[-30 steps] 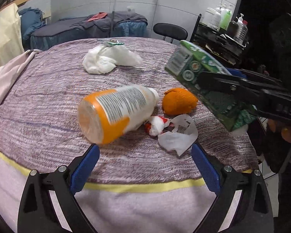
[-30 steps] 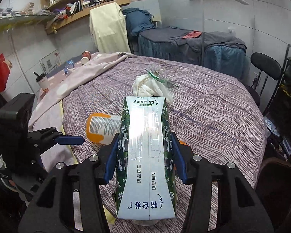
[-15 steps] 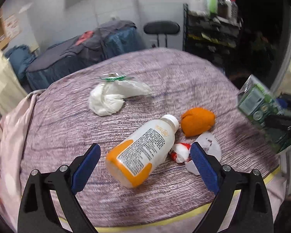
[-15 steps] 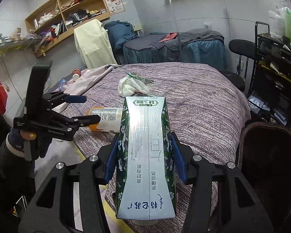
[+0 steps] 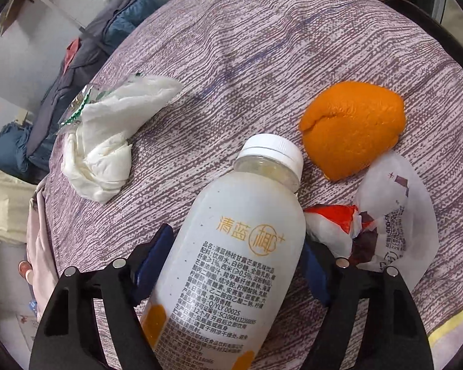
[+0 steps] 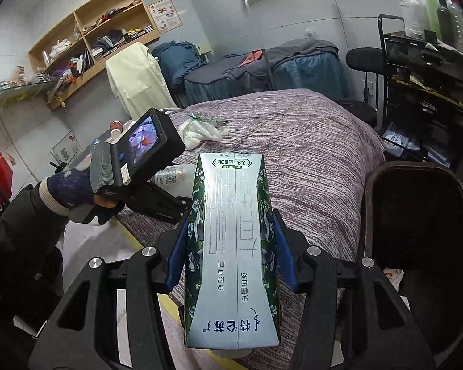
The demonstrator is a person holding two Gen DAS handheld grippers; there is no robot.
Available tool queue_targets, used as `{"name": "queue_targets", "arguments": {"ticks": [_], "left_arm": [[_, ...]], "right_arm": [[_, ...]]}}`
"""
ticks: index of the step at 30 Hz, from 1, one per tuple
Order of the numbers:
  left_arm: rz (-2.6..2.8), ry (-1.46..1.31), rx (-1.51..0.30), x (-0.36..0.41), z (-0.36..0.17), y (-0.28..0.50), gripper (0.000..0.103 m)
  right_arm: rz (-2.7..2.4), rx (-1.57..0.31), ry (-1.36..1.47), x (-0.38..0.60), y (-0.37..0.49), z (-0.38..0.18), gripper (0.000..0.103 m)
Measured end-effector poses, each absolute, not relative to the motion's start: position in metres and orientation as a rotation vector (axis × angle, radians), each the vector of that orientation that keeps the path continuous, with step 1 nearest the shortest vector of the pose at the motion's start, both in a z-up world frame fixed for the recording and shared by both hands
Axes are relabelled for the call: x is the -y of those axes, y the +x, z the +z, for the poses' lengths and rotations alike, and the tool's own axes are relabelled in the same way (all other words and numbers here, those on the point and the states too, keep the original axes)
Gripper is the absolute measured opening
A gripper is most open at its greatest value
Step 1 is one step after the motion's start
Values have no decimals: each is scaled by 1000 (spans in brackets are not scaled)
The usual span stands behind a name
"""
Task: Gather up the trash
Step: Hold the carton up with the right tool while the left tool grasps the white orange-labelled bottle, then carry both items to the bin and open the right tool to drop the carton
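A white plastic bottle [image 5: 231, 265] with an orange base lies on the purple bedspread [image 5: 277, 46]. My left gripper [image 5: 231, 265] has its blue pads on both sides of the bottle's body, shut on it. An orange peel [image 5: 352, 126], a crumpled red and white wrapper [image 5: 336, 228] and a clear plastic wrapper [image 5: 398, 212] lie to the right. A crumpled white tissue [image 5: 108, 141] lies to the left. My right gripper [image 6: 231, 240] is shut on a green and white milk carton [image 6: 231, 246], held in the air beside a dark bin [image 6: 416, 231]. The left gripper [image 6: 145, 169] shows in the right wrist view.
The bed's yellow-trimmed edge [image 6: 132, 237] runs below the left gripper. A black rack with bottles [image 6: 429, 46] and a black chair [image 6: 364, 58] stand at the right. A second bed with clothes [image 6: 262, 64] and wooden shelves [image 6: 89, 37] are behind.
My left gripper has come down over the bottle and closed its pads on it. My right gripper has moved away from the bed with the carton, toward the bin.
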State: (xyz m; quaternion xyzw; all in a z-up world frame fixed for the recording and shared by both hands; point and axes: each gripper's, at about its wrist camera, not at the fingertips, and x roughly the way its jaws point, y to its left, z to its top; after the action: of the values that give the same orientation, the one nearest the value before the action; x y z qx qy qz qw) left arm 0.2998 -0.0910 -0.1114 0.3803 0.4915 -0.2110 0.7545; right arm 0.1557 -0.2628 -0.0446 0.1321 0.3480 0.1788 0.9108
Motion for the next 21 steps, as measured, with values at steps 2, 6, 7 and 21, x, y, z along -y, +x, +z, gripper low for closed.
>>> {"name": "queue_targets", "arguments": {"ticks": [2,6,7,21], "left_arm": [[-469,786,-1058,87,-106,295,69],[-462,685,-993,76,-90,283,67],[-463,657,-973,72,-84,277,67],[-572,278,-794,56,-24,192,67]], "right_arm": [[359,-714,284,268,153,-46,51],[341,-695,323,277,149,-46,51],[337,-691,331,280,148,-47,51],[215,-627,405,323,128,-47,51]]}}
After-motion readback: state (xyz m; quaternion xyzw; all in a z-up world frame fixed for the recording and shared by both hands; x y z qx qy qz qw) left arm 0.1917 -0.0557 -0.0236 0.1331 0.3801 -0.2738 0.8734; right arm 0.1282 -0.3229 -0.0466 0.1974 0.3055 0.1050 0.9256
